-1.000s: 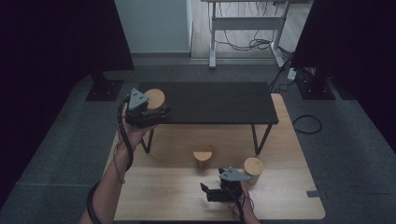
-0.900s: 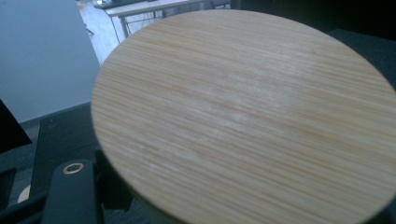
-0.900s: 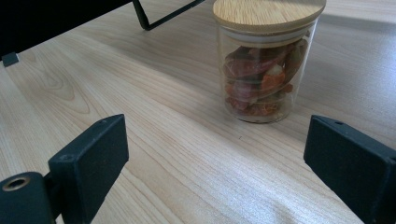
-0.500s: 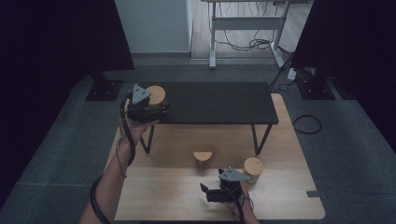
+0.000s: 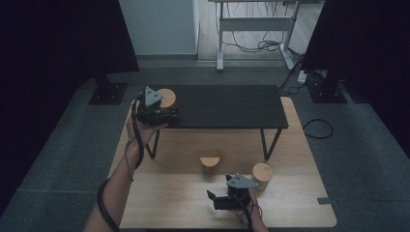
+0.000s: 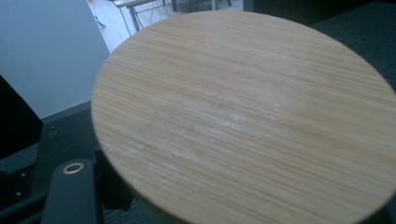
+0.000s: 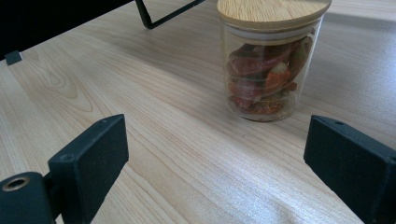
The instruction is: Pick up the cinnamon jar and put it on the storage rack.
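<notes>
Left gripper: clamping its jaws on a bamboo-lidded jar, holding it at the far-left corner of the black shelf; whether the jar is touching the shelf cannot be told.
Jar lid: lying close under the left gripper's camera, wood grain running across.
Right gripper: hovering over the near part of the wooden table, jaws standing wide apart, gripping nothing.
Chilli jar: standing upright on the table, beyond the right gripper's open jaws.
Third jar: sitting just right of the right gripper.
</notes>
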Demonstrator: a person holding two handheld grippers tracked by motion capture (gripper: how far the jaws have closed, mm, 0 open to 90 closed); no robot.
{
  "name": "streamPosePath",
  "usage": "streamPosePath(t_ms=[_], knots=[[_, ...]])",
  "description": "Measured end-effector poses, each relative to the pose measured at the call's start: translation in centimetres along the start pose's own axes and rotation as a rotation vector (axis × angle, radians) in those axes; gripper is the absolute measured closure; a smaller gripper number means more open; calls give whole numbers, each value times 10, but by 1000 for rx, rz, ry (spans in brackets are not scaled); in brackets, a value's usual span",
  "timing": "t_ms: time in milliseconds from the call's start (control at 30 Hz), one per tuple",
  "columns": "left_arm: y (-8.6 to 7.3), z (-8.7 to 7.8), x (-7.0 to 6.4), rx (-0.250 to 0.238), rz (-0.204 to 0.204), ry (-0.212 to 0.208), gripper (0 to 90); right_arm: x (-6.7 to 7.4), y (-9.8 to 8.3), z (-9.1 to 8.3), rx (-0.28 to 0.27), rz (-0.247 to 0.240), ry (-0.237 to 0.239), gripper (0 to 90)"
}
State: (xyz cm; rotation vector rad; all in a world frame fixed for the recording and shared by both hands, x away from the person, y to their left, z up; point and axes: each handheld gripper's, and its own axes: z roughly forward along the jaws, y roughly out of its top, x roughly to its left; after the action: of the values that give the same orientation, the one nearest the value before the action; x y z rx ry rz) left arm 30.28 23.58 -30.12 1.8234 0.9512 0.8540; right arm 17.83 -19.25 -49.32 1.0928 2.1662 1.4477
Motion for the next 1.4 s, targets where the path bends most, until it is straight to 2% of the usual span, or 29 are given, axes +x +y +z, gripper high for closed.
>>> streamPosePath(t_ms=[67,133,233,467,900,1400], knots=[[0,2,0,6,-1,6,254,0,0,0,0,0,-1,60],[-2,3,3,2,-27,-1,254,0,0,0,1,1,-1,60],[-3,4,5,-1,-41,-2,254,0,0,0,0,0,-2,60],[-9,8,18,-7,-141,-33,255,0,0,-1,-5,1,5,59],[-10,8,17,-9,-136,-30,255,2,0,-1,-6,-7,3,58],[-5,8,18,10,-128,-31,249,2,0,-1,-4,-11,4,58]])
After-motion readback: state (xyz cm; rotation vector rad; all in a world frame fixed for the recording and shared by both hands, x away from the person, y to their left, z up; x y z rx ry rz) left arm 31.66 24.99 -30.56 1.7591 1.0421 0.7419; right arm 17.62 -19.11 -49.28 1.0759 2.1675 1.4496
